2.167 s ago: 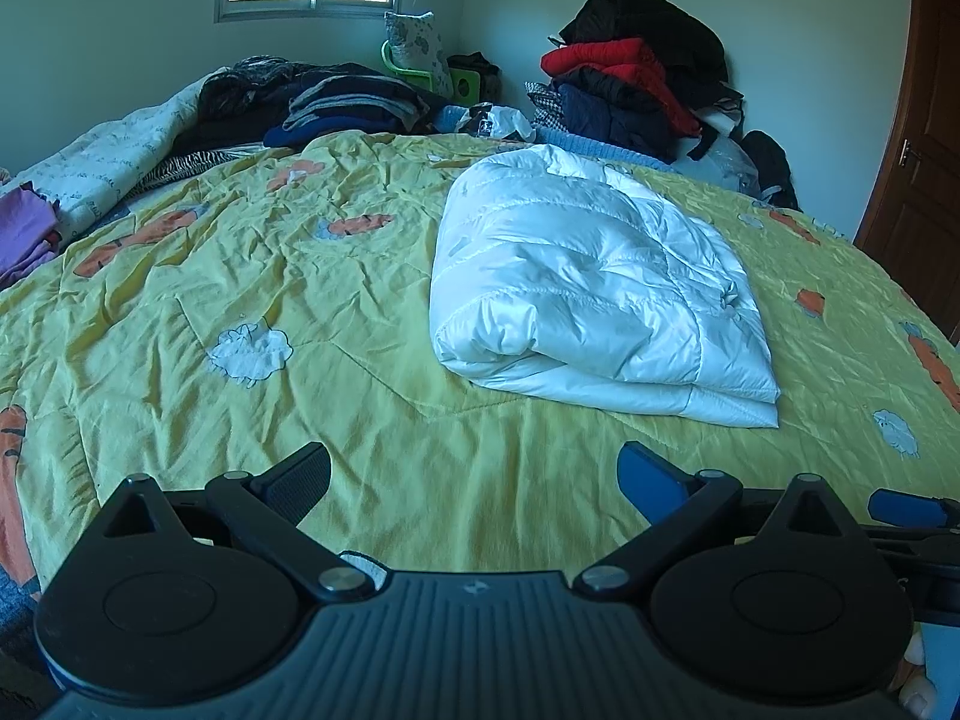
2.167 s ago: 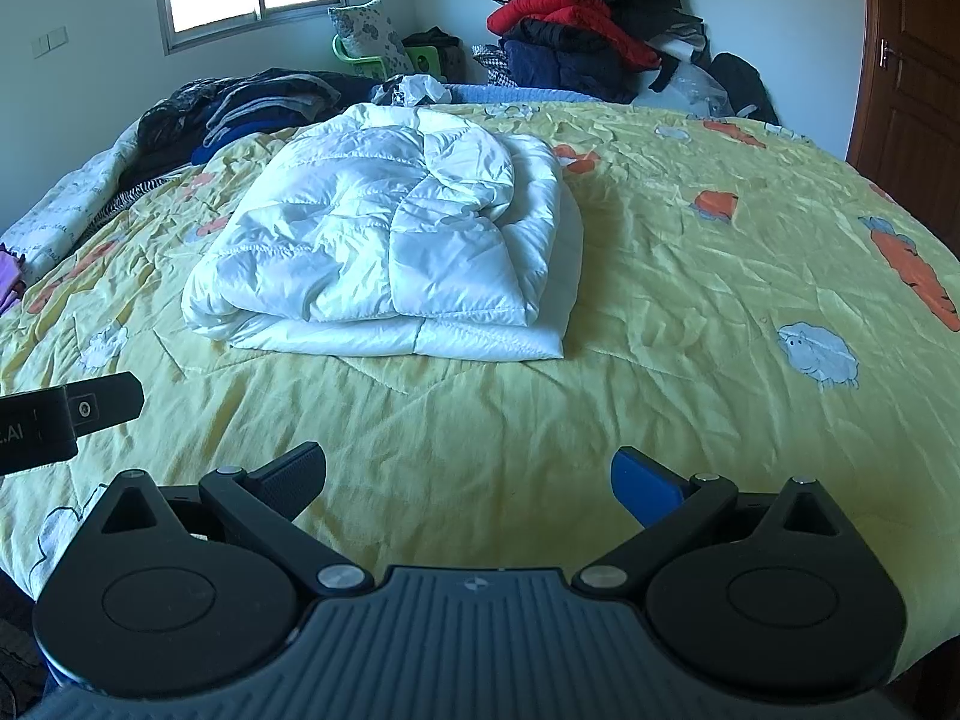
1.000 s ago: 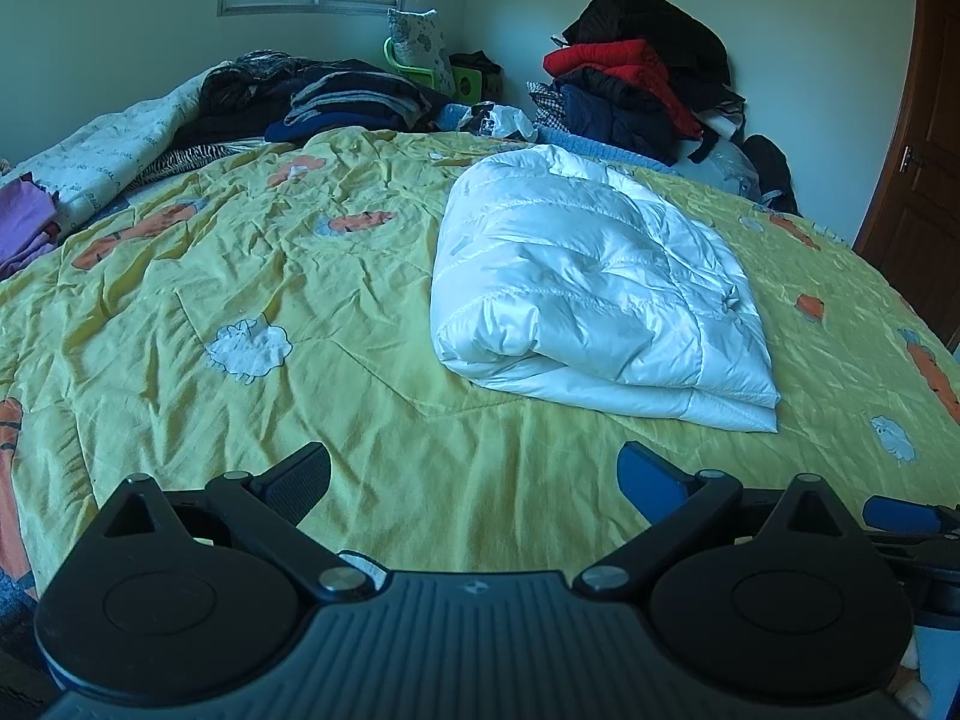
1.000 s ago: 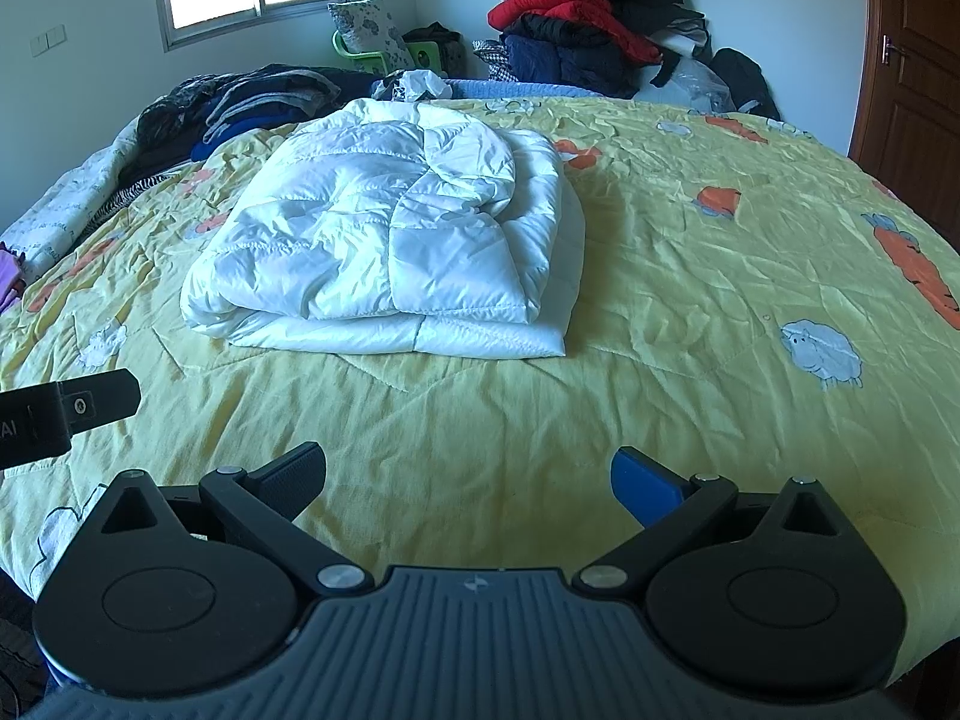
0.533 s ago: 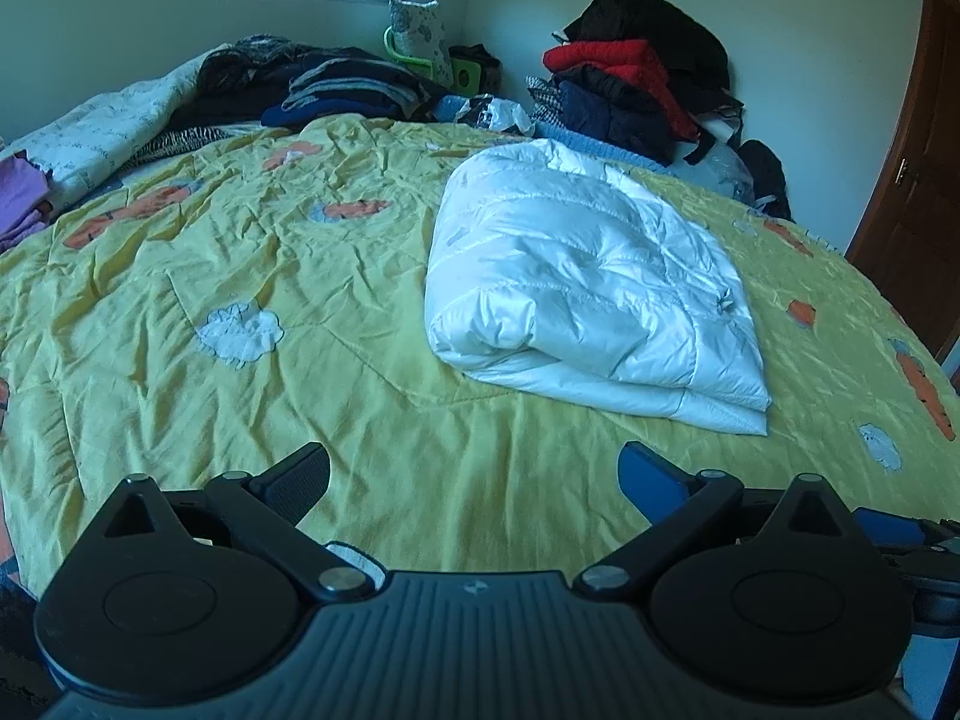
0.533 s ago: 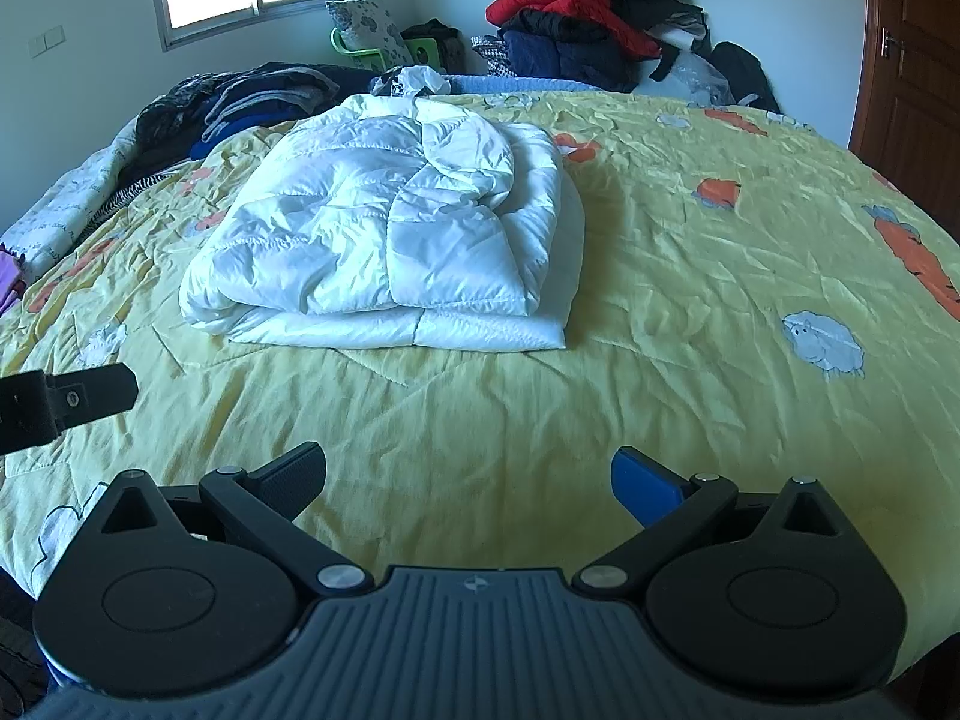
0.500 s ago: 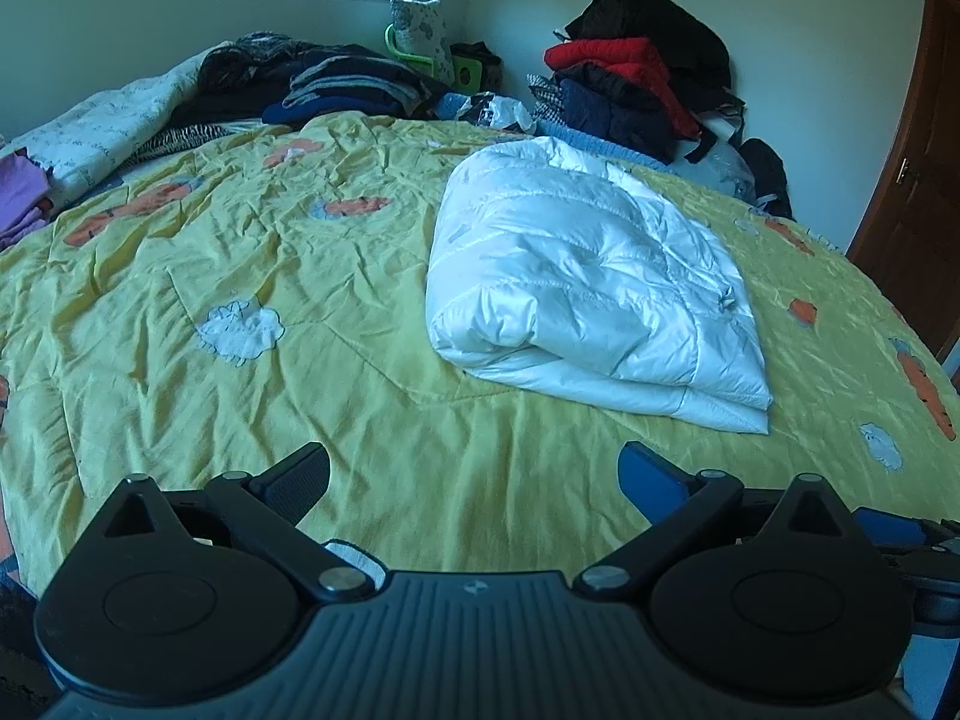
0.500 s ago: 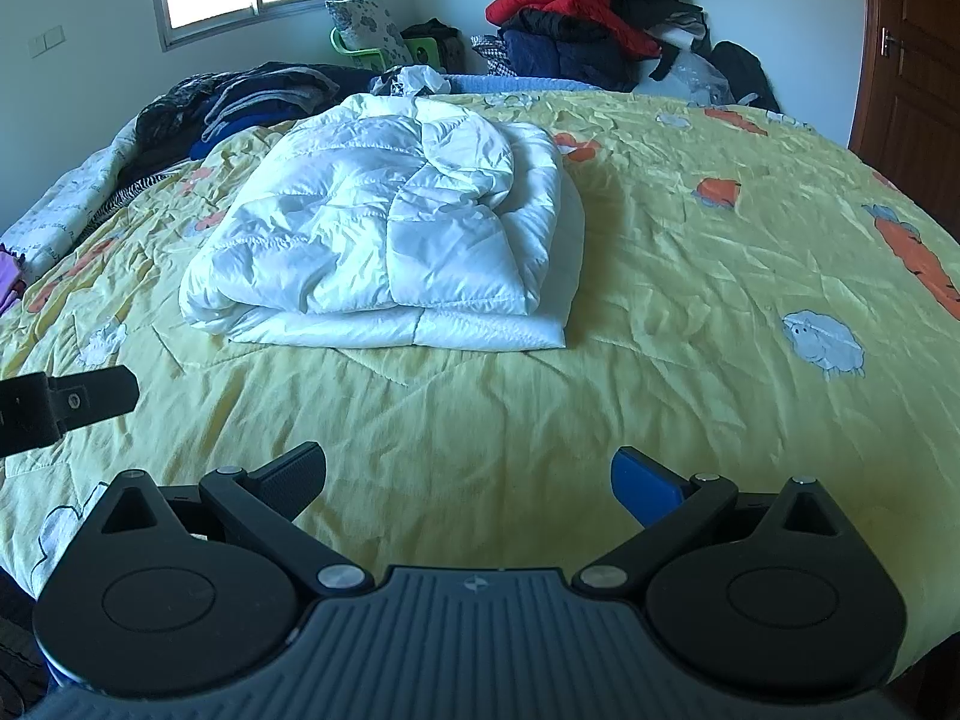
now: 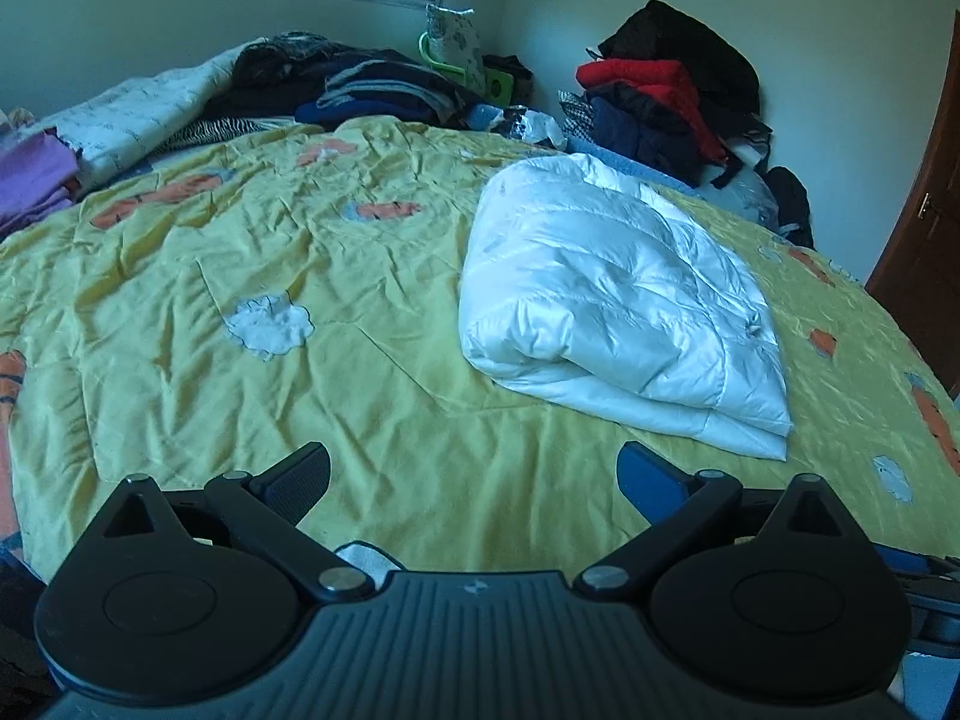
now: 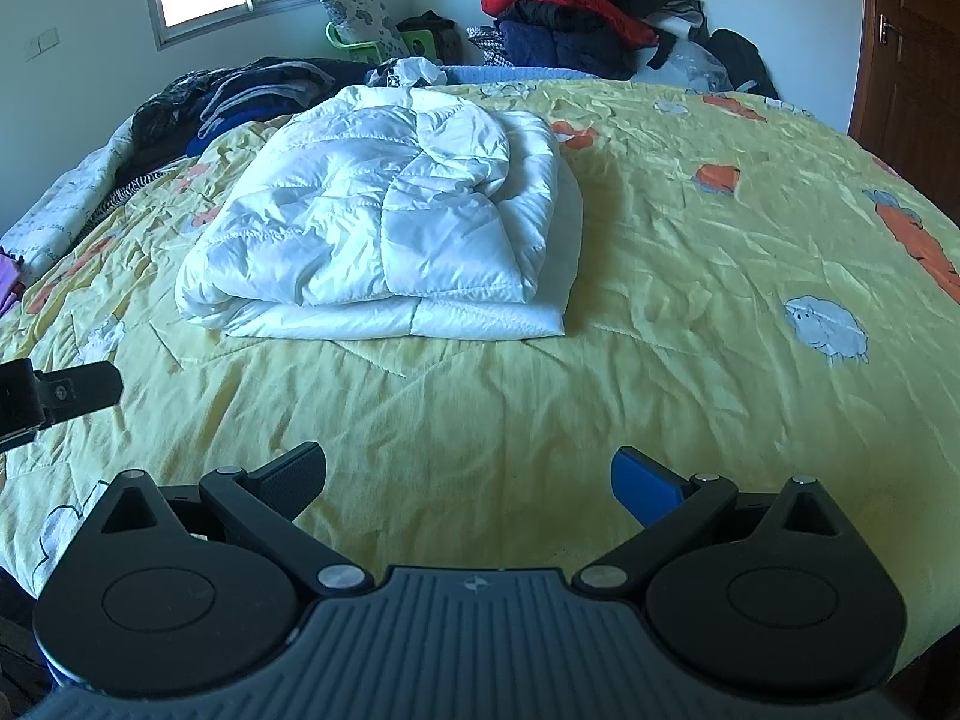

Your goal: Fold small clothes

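Note:
A white puffer jacket (image 9: 618, 306) lies folded in a thick bundle on the yellow bedspread (image 9: 336, 324); it also shows in the right wrist view (image 10: 390, 222). My left gripper (image 9: 474, 477) is open and empty over the bed's near edge, well short and left of the jacket. My right gripper (image 10: 468, 477) is open and empty, also short of the jacket. Part of the left gripper (image 10: 60, 390) shows at the left edge of the right wrist view.
Dark clothes (image 9: 372, 84) are heaped at the far side of the bed. Red and black coats (image 9: 666, 84) are piled in the far right corner. Purple clothes (image 9: 33, 180) lie at the left edge. A brown door (image 10: 912, 60) stands to the right.
Both grippers stay open and empty. The left view has shifted slightly nearer and to the left of the jacket. The jacket has not moved.

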Demonstrator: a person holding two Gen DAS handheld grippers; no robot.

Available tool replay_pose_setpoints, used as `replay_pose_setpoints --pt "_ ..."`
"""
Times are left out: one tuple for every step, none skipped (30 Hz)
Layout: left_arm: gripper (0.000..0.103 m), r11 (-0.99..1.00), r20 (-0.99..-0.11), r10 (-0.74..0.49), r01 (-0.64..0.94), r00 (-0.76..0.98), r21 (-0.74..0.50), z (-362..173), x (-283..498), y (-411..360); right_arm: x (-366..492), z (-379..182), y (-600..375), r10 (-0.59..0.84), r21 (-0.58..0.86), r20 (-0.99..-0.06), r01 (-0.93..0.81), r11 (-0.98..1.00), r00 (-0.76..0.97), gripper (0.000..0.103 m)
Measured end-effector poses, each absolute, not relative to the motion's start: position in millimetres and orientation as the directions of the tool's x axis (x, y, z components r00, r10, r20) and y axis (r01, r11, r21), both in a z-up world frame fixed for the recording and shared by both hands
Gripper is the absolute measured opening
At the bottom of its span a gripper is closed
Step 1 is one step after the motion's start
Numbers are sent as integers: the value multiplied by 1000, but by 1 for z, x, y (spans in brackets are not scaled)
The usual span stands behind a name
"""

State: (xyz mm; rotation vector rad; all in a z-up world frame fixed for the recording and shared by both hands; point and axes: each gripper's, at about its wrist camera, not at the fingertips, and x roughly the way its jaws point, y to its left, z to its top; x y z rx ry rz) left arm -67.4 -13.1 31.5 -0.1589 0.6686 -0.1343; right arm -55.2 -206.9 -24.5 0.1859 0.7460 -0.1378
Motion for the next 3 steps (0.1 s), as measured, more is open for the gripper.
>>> replay_pose_setpoints --pt "103 977 -603 -186 82 776 -197 31 -67 -13 -55 -24 -207 -59 118 -685 190 975 726 103" --pt "103 974 -600 -201 94 774 -205 32 -67 -13 -55 -24 -207 -58 119 -685 190 975 726 103" --pt "103 973 -600 -210 103 772 -209 32 -67 -13 -56 -25 -206 -59 119 -685 191 974 726 103"
